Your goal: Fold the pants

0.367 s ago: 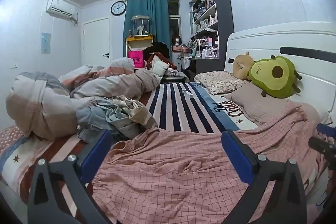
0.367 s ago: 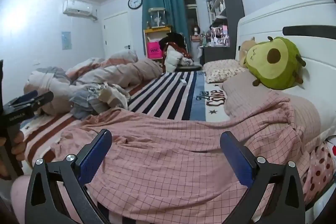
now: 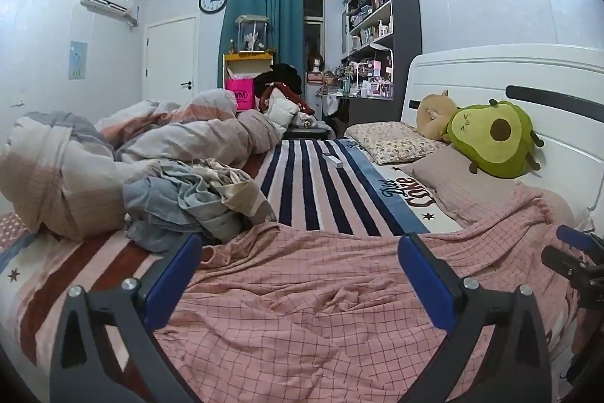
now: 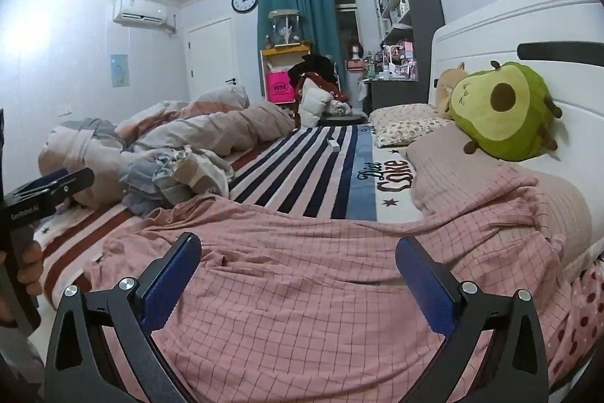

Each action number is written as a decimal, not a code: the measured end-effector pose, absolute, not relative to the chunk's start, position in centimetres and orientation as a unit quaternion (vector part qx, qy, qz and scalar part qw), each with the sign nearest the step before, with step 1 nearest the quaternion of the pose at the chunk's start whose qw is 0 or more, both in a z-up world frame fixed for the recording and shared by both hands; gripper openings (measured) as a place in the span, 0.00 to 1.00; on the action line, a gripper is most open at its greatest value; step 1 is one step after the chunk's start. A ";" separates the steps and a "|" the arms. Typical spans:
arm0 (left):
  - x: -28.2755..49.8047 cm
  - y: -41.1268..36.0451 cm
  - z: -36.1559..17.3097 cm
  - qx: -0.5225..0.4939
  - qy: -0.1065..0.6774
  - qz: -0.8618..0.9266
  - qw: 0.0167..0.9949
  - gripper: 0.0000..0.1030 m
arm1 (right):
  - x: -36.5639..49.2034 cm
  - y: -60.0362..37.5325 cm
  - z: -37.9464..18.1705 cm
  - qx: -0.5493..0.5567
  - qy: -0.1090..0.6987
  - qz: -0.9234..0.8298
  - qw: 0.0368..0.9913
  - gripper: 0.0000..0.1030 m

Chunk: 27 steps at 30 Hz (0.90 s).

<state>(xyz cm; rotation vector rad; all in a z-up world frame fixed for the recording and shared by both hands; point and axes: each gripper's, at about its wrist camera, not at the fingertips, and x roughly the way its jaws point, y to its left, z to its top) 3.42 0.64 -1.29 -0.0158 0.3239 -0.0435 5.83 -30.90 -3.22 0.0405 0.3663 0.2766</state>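
Observation:
Pink checked pants [image 3: 309, 301] lie spread and wrinkled across the near part of the bed; they also show in the right wrist view [image 4: 324, 289], one end draped up onto a pillow at the right. My left gripper [image 3: 300, 274] is open and empty, just above the pants' left part. My right gripper [image 4: 298, 274] is open and empty above the pants' middle. The right gripper shows at the right edge of the left wrist view [image 3: 577, 263]. The left gripper, held in a hand, shows at the left edge of the right wrist view [image 4: 41, 191].
A striped bedspread [image 3: 321, 191] covers the bed. A rumpled duvet [image 3: 158, 146] and a heap of clothes [image 3: 188, 199] lie at the left. An avocado plush [image 3: 494, 138], pillows [image 3: 392, 142] and the white headboard [image 3: 528, 74] are at the right. A small white box [image 3: 334, 160] lies mid-bed.
Both grippers have shifted slightly; the view is nearly the same. Both stay open and the pants have not moved.

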 end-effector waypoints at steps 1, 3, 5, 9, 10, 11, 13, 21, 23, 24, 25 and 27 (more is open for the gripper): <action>3.8 0.7 -1.5 -0.008 0.163 -0.024 0.986 0.99 | 6.1 -30.8 -3.3 0.020 0.182 0.137 0.973 1.00; 4.4 0.5 -1.8 -0.010 0.166 -0.026 0.986 0.99 | 6.6 -30.5 -3.4 0.018 0.186 0.138 0.973 1.00; 4.9 0.6 -2.2 -0.015 0.169 -0.030 0.985 0.99 | 7.0 -30.1 -3.4 0.014 0.191 0.136 0.972 1.00; 5.6 0.7 -2.7 -0.018 0.174 -0.031 0.984 0.99 | 6.7 -29.8 -3.5 0.003 0.193 0.128 0.973 1.00; 5.7 0.7 -2.9 -0.018 0.176 -0.031 0.984 0.99 | 6.8 -29.8 -3.6 0.003 0.194 0.129 0.973 1.00; 5.8 0.8 -3.0 -0.019 0.177 -0.032 0.984 0.99 | 6.8 -29.8 -3.6 0.003 0.194 0.128 0.973 1.00; 5.9 0.9 -3.2 -0.022 0.179 -0.033 0.983 0.99 | 6.9 -29.8 -3.6 0.002 0.194 0.126 0.973 1.00; 5.9 1.3 -3.2 -0.025 0.179 -0.034 0.983 0.99 | 6.3 -29.8 -3.4 -0.003 0.189 0.125 0.974 1.00; 5.7 1.5 -3.2 -0.024 0.178 -0.033 0.983 0.99 | 6.1 -29.6 -3.1 -0.005 0.186 0.126 0.974 1.00; 5.5 1.7 -3.3 -0.023 0.177 -0.032 0.983 0.99 | 5.9 -29.5 -3.0 -0.006 0.185 0.126 0.975 1.00; 5.3 1.7 -3.3 -0.023 0.176 -0.031 0.984 0.99 | 5.8 -29.3 -2.9 -0.007 0.184 0.127 0.975 1.00; 5.1 1.9 -3.3 -0.022 0.176 -0.029 0.984 0.99 | 5.6 -29.1 -2.7 -0.006 0.182 0.131 0.975 1.00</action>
